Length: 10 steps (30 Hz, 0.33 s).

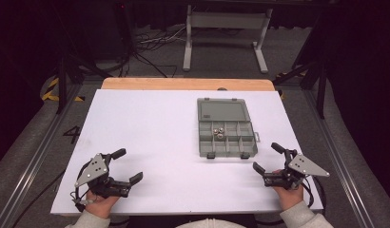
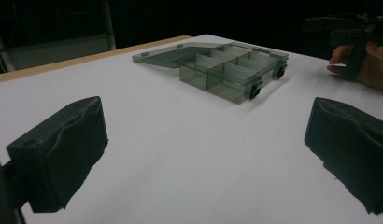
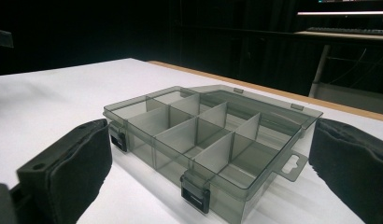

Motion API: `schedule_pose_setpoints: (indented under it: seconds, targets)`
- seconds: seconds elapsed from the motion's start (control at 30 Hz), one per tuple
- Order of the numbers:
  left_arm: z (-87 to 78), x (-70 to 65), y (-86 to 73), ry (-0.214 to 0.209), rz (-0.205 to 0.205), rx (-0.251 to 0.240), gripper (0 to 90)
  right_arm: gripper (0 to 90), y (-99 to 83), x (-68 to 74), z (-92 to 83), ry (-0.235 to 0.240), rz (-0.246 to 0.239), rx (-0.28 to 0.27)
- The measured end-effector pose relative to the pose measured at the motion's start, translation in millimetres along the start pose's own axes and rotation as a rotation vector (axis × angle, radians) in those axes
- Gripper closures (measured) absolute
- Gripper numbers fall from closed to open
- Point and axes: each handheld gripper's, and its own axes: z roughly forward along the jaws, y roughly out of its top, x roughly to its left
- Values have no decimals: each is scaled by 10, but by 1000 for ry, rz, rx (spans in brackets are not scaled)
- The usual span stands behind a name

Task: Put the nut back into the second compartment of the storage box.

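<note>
Right of centre in the high view, an open box [image 1: 226, 127] with dividers is seen on the white table [image 1: 150, 137], its lid laid flat behind it. Small metal balls [image 1: 219, 131] are held in one middle compartment. At lower right, the right gripper [image 1: 268, 157] is spread wide and empty, just beside the box. At lower left, the left gripper [image 1: 128, 166] is likewise wide open, well apart from it.

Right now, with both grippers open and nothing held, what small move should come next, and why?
Probably the right gripper eases forward toward the box. The box lies open, lid flat behind, with small round metal pieces in one back-row compartment. The right gripper is nearest and faces its latched front; the left gripper sits farther off.
</note>
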Motion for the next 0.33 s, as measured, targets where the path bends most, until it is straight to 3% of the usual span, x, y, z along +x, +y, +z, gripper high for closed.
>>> schedule_pose_setpoints:
  seconds: [0.33]
  targets:
    - [6, 2, -14, -13, -2, -15, 1, 1, 0, 26, 28, 16, -22, 10]
